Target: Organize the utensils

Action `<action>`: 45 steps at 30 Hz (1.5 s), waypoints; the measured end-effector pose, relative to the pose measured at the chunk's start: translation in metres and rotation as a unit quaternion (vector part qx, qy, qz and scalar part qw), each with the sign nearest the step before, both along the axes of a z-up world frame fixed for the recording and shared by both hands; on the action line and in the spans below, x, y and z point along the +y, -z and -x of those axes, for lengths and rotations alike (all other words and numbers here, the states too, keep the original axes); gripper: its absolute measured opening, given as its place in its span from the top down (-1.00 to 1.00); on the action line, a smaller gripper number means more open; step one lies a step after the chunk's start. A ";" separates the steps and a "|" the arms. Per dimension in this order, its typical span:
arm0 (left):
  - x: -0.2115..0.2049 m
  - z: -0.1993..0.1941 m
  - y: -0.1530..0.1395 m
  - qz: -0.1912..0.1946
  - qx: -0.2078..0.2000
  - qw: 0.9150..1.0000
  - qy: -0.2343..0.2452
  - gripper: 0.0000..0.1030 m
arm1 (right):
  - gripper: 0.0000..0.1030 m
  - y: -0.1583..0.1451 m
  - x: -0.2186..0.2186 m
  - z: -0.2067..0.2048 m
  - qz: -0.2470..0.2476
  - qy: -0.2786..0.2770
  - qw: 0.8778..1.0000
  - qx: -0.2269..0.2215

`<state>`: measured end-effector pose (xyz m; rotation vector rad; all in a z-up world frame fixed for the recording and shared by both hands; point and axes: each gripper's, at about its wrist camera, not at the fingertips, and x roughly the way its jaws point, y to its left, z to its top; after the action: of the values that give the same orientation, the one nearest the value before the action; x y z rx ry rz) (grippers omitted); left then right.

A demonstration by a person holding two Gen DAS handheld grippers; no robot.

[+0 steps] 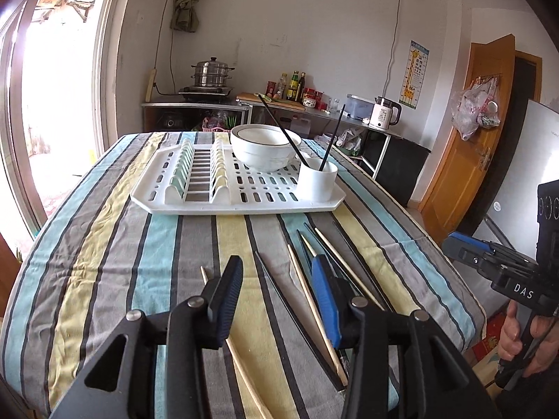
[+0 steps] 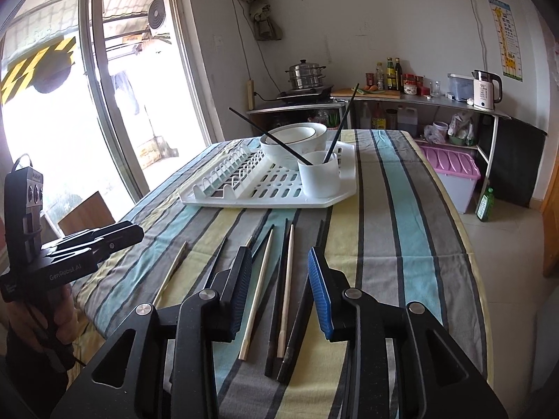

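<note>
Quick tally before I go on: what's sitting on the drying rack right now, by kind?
Bowl: 1 (a second nested inside is possible; cannot tell)
Cup: 1
Black chopsticks, standing in the cup: 2
Total: 4

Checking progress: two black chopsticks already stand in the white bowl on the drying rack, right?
Not the bowl. Both black chopsticks stand in the white cup beside it on the drying rack, as the right wrist view shows.
</note>
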<state>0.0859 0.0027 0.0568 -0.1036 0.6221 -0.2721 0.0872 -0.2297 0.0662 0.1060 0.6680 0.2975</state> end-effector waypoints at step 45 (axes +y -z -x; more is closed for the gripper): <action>-0.024 -0.109 0.075 -0.007 0.182 0.983 -0.014 0.88 | 0.69 0.077 0.056 -0.176 0.079 -0.096 0.980 0.156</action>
<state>0.1948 -0.0217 -0.0178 -0.1496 0.9862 -0.2234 0.2635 -0.1732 -0.0106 -0.0667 1.0134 0.4161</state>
